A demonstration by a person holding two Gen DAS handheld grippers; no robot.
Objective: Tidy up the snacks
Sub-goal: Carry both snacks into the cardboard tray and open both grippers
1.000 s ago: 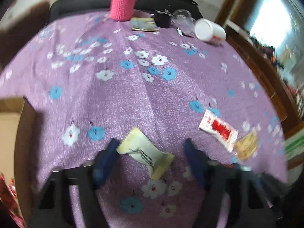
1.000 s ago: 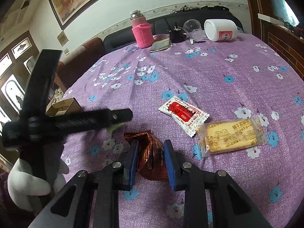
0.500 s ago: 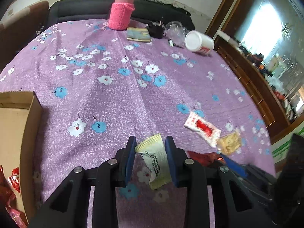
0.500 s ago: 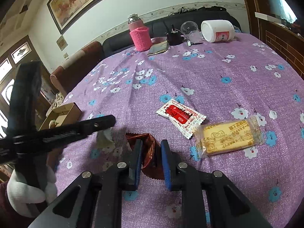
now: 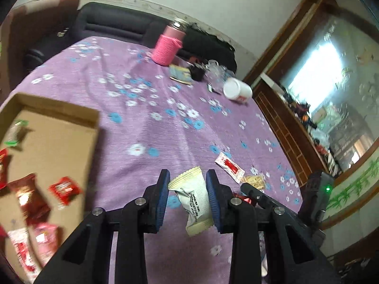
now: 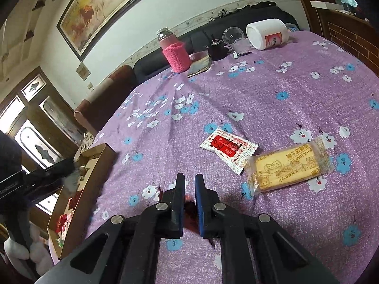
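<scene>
Snacks split three ways: cream wrapped snack (image 5: 194, 197) pinched between the left tool (image 5: 188, 195) pads, clear of the purple surface (image 5: 142, 130); dark red foil snack (image 6: 189, 209) clamped in the right tool (image 6: 189, 198), jaws nearly closed, only a sliver of foil visible; red-white sachet (image 6: 228, 150) and biscuit pack (image 6: 287, 166) loose on the surface at about 1 o'clock from the right tool, edges touching or overlapping. Cardboard box (image 5: 54, 127) sits at 9-10 o'clock of the left tool, already holding several red packets (image 5: 65, 188). Risks: the left grip is on the wrapper sides only, lower end hanging free, so a fast swing could let the slick film slide out short of the box. Right grip looks hard enough to crush the contents or tear the foil, can't tell how much is caught. Both tools head for the same box, right tool body close at the left one's 3 o'clock; collision likely if they move together. Low box wall could snag a dangling wrapper tail. Left view is motion-blurred.
</scene>
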